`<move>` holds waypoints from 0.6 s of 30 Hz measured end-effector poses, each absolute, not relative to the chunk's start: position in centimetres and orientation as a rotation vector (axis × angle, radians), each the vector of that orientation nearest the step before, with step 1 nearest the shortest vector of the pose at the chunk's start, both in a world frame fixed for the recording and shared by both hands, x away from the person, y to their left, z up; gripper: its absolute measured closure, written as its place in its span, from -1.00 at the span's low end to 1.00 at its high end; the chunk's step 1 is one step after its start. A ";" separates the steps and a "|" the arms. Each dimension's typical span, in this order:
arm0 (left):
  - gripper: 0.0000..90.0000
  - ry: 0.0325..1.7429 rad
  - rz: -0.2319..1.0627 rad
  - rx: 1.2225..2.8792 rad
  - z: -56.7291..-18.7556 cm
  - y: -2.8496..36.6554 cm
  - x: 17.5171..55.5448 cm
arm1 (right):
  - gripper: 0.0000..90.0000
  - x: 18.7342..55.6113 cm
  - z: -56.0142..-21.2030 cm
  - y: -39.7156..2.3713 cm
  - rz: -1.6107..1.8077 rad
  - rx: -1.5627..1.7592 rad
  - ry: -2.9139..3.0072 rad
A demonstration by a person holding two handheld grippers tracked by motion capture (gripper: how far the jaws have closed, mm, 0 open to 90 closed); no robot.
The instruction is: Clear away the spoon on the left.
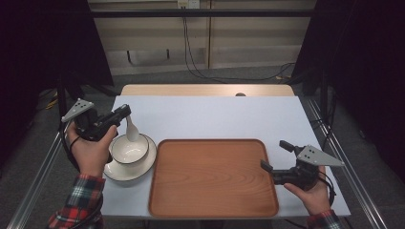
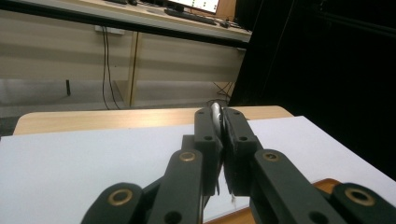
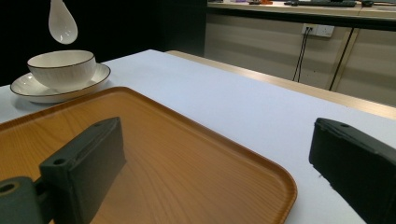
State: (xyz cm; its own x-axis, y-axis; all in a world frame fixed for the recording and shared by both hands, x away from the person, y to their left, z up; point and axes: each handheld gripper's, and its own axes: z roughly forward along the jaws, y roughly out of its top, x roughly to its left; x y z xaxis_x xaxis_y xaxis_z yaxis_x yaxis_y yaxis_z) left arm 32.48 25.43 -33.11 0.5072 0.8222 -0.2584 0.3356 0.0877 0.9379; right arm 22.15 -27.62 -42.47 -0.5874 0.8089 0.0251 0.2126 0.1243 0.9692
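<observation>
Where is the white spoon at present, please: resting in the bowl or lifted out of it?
Lifted out: the spoon hangs bowl-end down above the bowl, its handle clamped in the left tongs.

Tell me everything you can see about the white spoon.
The white spoon looks like glossy ceramic, with a rounded scoop and a short handle. It hangs scoop-down, clear above the bowl that sits on a plate. The left gripper is shut on its handle; nothing else touches it.

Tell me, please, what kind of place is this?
Probably a lab or office room set up for recording, not a home: a table in a metal frame, dark curtains at both sides, loose cables below a wall socket.
</observation>
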 end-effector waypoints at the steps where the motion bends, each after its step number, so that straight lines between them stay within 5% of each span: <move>1: 0.90 1.051 0.487 1.498 -33.0 25.3 32.5 | -0.93 22.2 -42.5 -27.6 1.487 0.984 1.885; 18: 0.90 0.997 0.440 1.514 -32.1 23.6 32.2 | -0.93 22.1 -42.5 -27.7 1.485 0.990 1.879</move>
State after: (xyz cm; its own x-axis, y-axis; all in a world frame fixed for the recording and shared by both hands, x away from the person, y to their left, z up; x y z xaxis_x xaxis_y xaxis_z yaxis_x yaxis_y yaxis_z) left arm 32.19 23.63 -32.14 0.5596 0.7856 -0.2641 0.3338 0.0780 0.9394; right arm 22.14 -27.66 -42.50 -0.5822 0.8126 0.0269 0.2139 0.1212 0.9693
